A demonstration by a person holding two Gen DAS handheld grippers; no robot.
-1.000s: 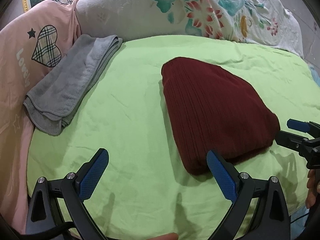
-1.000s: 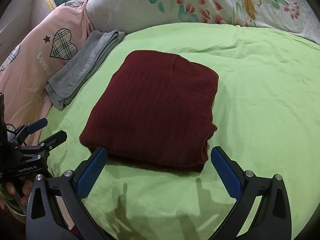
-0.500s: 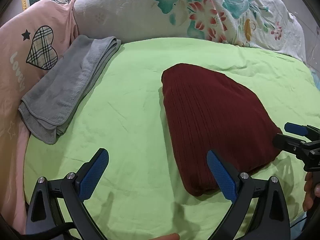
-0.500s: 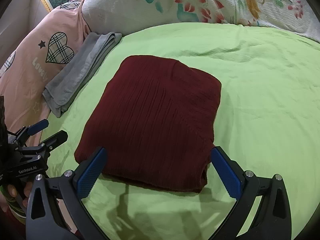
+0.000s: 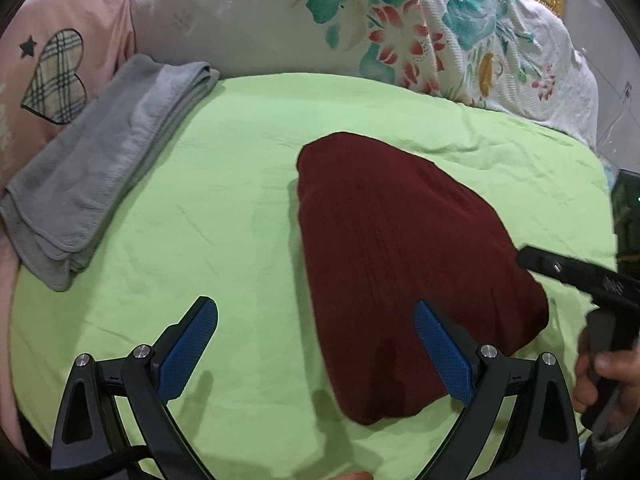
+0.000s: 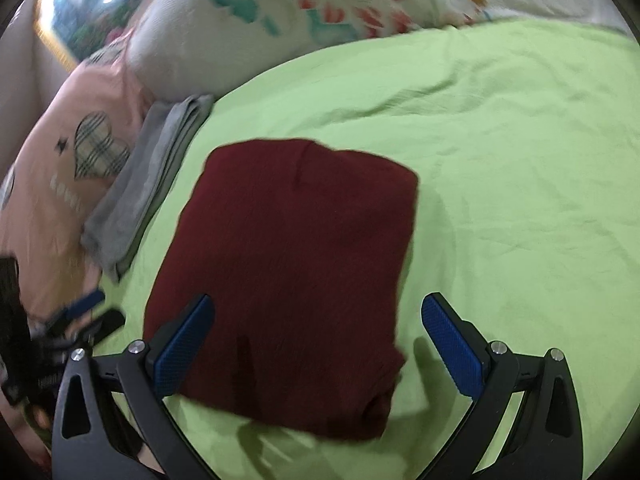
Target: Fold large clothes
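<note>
A dark red ribbed garment lies folded into a thick rectangle on the green sheet. My left gripper is open above the sheet, its right finger over the garment's near left part. My right gripper is open, hovering over the garment's near edge with nothing held. From the left wrist view, the right gripper's body and a hand show at the right. The right wrist view is blurred.
A folded grey towel lies at the sheet's left edge. A pink pillow with a plaid heart and a floral quilt bound the far side. Bare green sheet spreads right of the garment.
Both grippers have moved forward and down over the garment's near edge. The right one has swung left and closer. The garment itself lies as before.
</note>
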